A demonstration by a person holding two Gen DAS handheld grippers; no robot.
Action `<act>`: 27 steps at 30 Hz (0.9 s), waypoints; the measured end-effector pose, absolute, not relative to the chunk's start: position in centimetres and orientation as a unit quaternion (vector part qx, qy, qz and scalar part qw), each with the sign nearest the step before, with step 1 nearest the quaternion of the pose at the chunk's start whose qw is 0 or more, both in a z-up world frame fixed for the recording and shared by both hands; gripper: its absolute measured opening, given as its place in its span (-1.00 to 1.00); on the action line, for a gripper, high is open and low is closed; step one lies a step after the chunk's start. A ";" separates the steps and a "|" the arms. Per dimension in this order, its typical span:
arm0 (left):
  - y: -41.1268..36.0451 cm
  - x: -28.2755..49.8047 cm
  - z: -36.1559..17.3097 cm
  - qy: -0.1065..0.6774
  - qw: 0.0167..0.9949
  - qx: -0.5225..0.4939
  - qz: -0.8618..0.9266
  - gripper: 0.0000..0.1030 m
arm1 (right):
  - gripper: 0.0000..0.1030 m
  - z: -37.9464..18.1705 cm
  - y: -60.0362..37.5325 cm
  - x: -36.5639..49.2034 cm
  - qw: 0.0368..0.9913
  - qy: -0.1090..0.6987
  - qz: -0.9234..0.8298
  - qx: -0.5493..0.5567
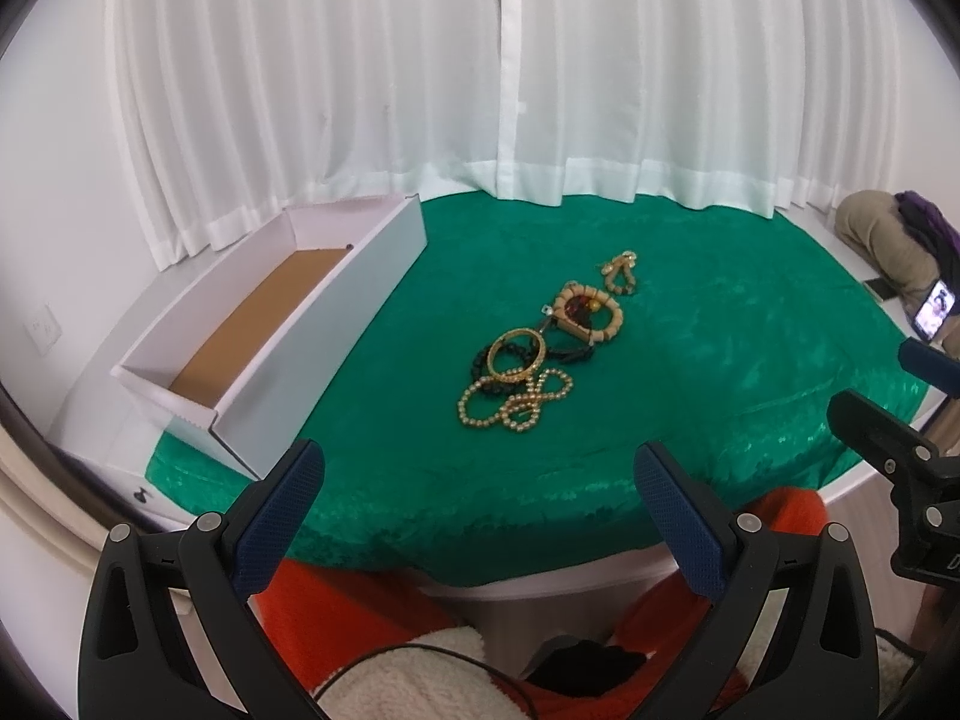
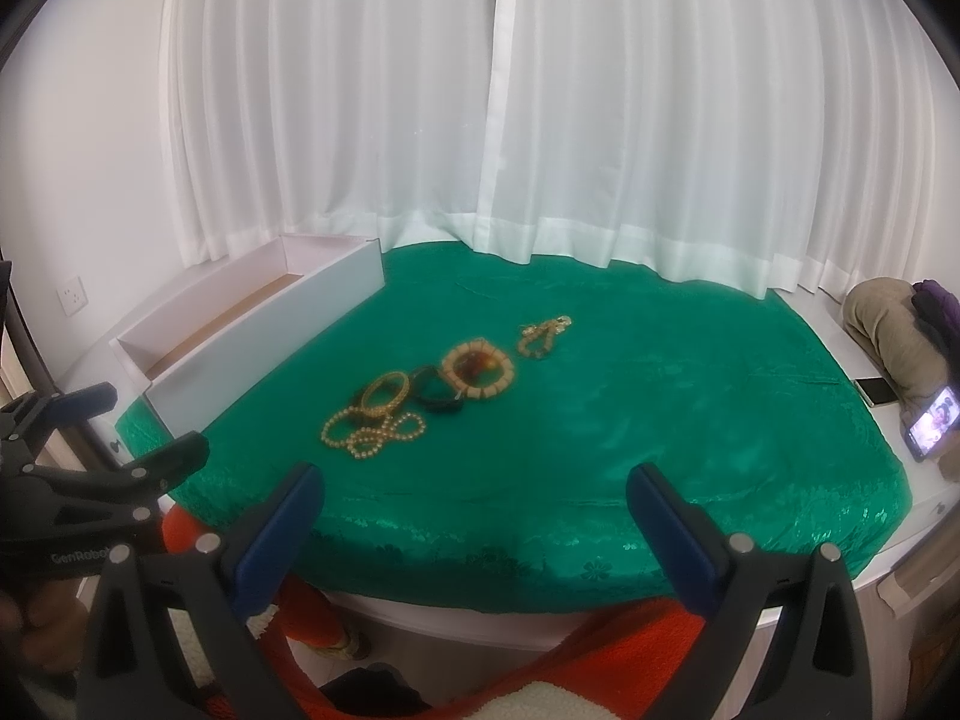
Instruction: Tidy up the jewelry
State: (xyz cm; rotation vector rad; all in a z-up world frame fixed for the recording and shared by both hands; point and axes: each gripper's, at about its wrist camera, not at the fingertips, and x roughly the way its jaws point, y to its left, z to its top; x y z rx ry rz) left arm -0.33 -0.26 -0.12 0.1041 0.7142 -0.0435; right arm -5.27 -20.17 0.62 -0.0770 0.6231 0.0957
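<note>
Both your left gripper [image 1: 480, 471] and right gripper [image 2: 474, 492] gape wide, holding nothing, short of the jewelry pile [image 1: 534, 354]; the white box [image 1: 270, 324] sits left of it.

Emerald green cloth [image 1: 690, 372] with a faint tone-on-tone floral weave, spread over a white bench [image 2: 936, 516]. White box [image 1: 336, 324] with a brown cardboard floor. Cream-gold pearl strand [image 1: 510, 402], a gold bangle [image 1: 517, 354], black beads [image 1: 480, 363], a tan wooden bracelet [image 1: 591, 312] around amber-red stones. Plain white curtains [image 1: 480, 72] behind. Black left claw [image 1: 480, 483] with dark blue, fine-textured pads [image 1: 672, 504]. Orange-red and cream fleece [image 1: 408, 672] below.
</note>
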 end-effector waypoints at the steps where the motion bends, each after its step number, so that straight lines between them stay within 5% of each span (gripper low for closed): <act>1: -0.3 -0.4 -0.1 0.349 0.935 0.052 -0.021 0.99 | 0.99 0.6 -20.2 -5.2 0.950 0.307 0.047 -0.038; 27: -1.8 0.4 0.0 0.342 0.937 0.050 -0.054 0.99 | 0.99 0.5 -20.3 -3.8 0.949 0.312 0.045 -0.022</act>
